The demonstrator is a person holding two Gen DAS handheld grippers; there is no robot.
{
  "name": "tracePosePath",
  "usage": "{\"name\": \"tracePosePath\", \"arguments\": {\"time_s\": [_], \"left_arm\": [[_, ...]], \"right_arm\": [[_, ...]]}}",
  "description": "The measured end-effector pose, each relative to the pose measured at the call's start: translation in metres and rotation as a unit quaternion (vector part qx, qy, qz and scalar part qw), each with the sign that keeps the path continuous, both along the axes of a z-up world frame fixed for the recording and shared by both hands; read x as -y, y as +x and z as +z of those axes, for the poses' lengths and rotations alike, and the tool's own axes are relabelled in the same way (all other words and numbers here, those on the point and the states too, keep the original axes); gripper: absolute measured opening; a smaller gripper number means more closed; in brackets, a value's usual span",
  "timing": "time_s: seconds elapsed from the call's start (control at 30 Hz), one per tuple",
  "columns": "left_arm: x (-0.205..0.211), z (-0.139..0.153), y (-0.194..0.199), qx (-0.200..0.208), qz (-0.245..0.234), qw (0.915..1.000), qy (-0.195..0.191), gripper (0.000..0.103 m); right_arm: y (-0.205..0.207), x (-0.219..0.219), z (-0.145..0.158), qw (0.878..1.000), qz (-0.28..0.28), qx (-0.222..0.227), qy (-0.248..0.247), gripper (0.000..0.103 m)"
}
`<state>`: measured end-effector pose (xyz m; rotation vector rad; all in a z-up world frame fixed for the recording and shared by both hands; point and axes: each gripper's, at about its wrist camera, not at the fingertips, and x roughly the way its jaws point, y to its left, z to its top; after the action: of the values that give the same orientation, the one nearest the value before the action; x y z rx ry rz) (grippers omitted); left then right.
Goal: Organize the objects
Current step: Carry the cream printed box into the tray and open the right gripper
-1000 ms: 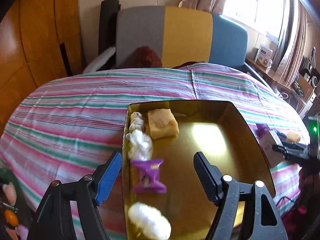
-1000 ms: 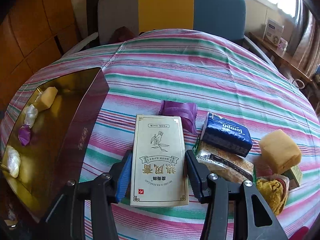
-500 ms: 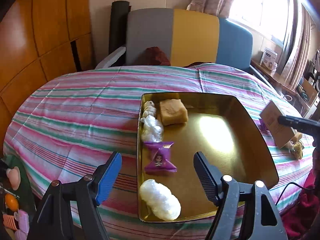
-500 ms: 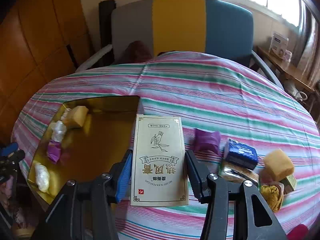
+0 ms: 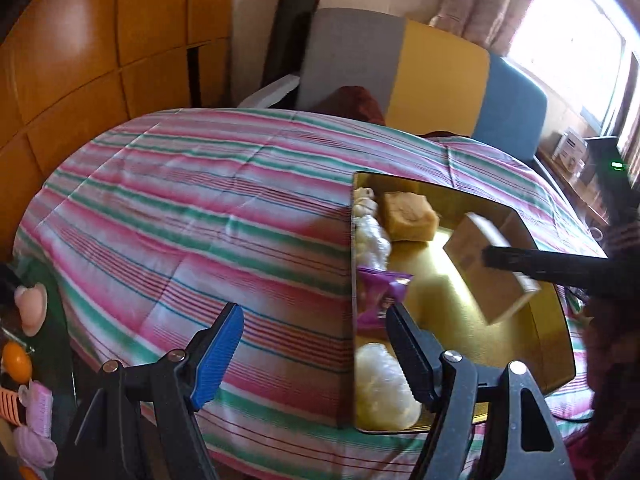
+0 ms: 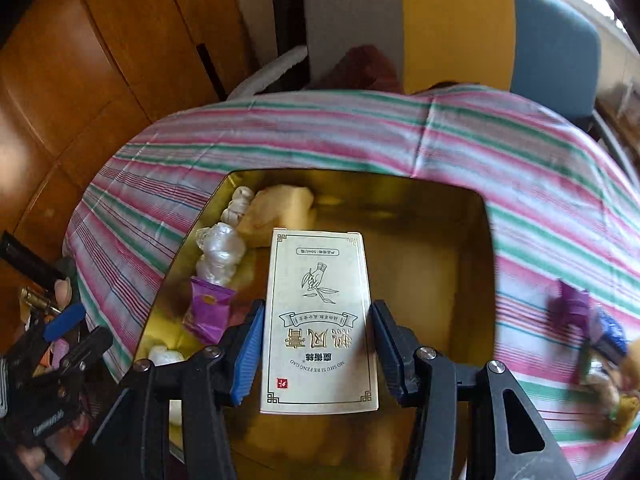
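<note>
A cream box with a printed label [image 6: 320, 320] hangs over the gold tray [image 6: 420, 260], with my right gripper [image 6: 318, 308] shut on its sides. The left wrist view shows the same box [image 5: 488, 276] above the tray [image 5: 440, 320], with a black finger [image 5: 532, 264] across it. Along the tray's left side lie a yellow block [image 5: 408, 216], a purple candy packet [image 5: 376, 296] and white wrapped lumps [image 5: 380, 392]. My left gripper [image 5: 313, 312] hovers over the tray's left edge and the striped cloth, its jaws closing slightly with nothing between them.
On the striped tablecloth [image 6: 520, 152] to the tray's right lie a purple packet [image 6: 574, 304], a blue tissue pack [image 6: 608, 336] and yellow items [image 6: 624, 400]. A grey, yellow and blue chair [image 5: 440, 80] stands behind the table. Small toys [image 5: 30, 308] sit beyond its left edge.
My right gripper has carried the cream box left from the tablecloth to above the tray. The left gripper has shifted left, from over the tray's middle to its left edge.
</note>
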<state>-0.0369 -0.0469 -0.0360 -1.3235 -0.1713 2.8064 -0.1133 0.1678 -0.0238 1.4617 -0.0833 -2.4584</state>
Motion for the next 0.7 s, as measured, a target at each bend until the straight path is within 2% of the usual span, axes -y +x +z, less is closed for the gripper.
{"name": "tracePosePath", "arguments": {"time_s": [0.17, 0.37, 0.4, 0.47, 0.7], "left_arm": [[0.007, -0.005, -0.002, 0.004, 0.005, 0.9999, 0.009, 0.074], [0.008, -0.009, -0.003, 0.012, 0.006, 0.9998, 0.015, 0.074], [0.008, -0.009, -0.003, 0.012, 0.006, 0.9998, 0.014, 0.074], [0.008, -0.008, -0.002, 0.012, 0.005, 0.9998, 0.017, 0.074], [0.001, -0.004, 0.000, 0.005, -0.006, 0.9998, 0.016, 0.074]], "right_arm": [[-0.024, 0.042, -0.026, 0.999, -0.005, 0.028, 0.015, 0.052], [-0.030, 0.056, -0.032, 0.999, -0.012, 0.036, -0.022, 0.057], [-0.029, 0.055, -0.032, 0.999, -0.011, 0.035, -0.031, 0.060], [-0.028, 0.052, -0.031, 0.998, -0.015, 0.037, -0.052, 0.083], [-0.008, 0.029, -0.014, 0.998, -0.024, 0.006, -0.065, 0.087]]}}
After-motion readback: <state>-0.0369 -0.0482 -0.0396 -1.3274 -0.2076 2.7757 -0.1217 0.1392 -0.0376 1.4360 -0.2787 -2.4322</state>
